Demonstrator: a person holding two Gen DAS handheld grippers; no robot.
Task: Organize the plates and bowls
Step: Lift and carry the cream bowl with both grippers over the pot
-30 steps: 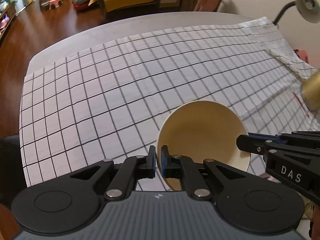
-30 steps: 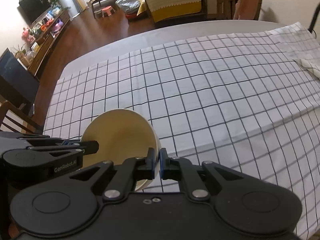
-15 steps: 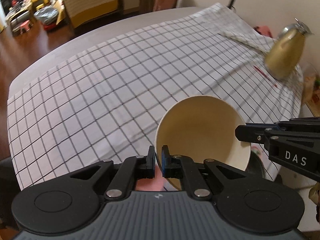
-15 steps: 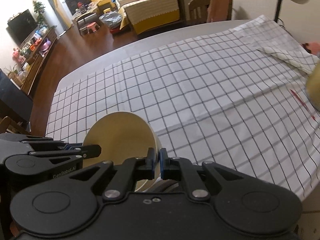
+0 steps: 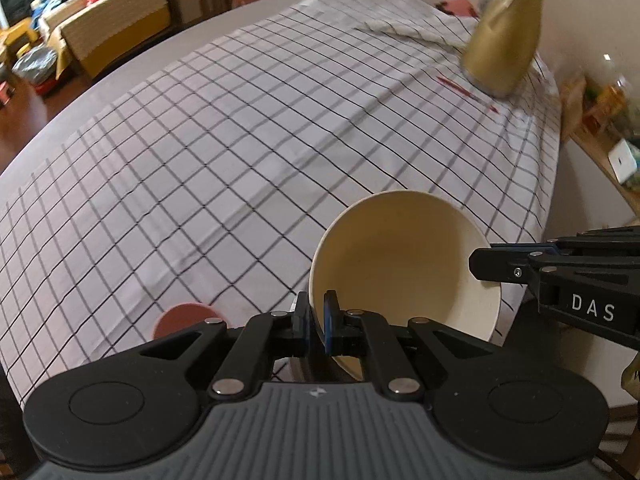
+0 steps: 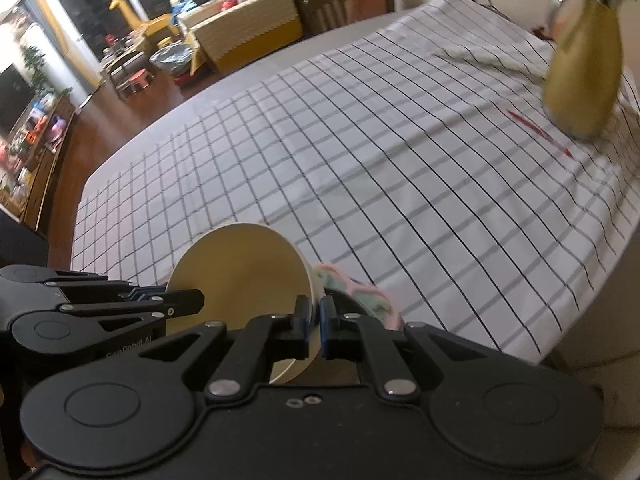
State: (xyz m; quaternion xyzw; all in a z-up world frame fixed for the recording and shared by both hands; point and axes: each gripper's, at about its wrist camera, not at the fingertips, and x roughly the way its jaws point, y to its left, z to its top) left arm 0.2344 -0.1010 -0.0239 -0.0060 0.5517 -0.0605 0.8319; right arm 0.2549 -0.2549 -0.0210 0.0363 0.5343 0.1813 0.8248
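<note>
- Cream bowl (image 5: 404, 264) carried above the near edge of the tabletop (image 5: 132, 76), tipped on its side with the hollow open to both cameras.
- Left claw (image 5: 316, 320) clamped shut on the bowl's rim, one pad inside the wall and one outside.
- Right claw (image 6: 315, 322) clamped likewise on the opposite side of the same rim, so held from two sides at once.
- Each claw visible from the other's camera: right one at the bowl's far rim in the left view, left one at its near rim in the right view.
- Compared with a second ago, swung sideways along the tabletop edge: gold jug (image 5: 504, 36) now standing in full view at the far right of the checked cloth (image 5: 240, 140), where only a sliver showed before.
- Newly showing below the bowl: a reddish round dish (image 5: 180, 318) at the cloth's near edge in the left view, and a pale pink and green patterned piece (image 6: 352, 292) beside the rim in the right view; whether plate or bowl cannot be told.
- Grip unchanged through the swing, no slip apparent.
- Probably mid-transfer toward a stacking spot near those pieces; bowl not yet set down, needs levelling before release.
</note>
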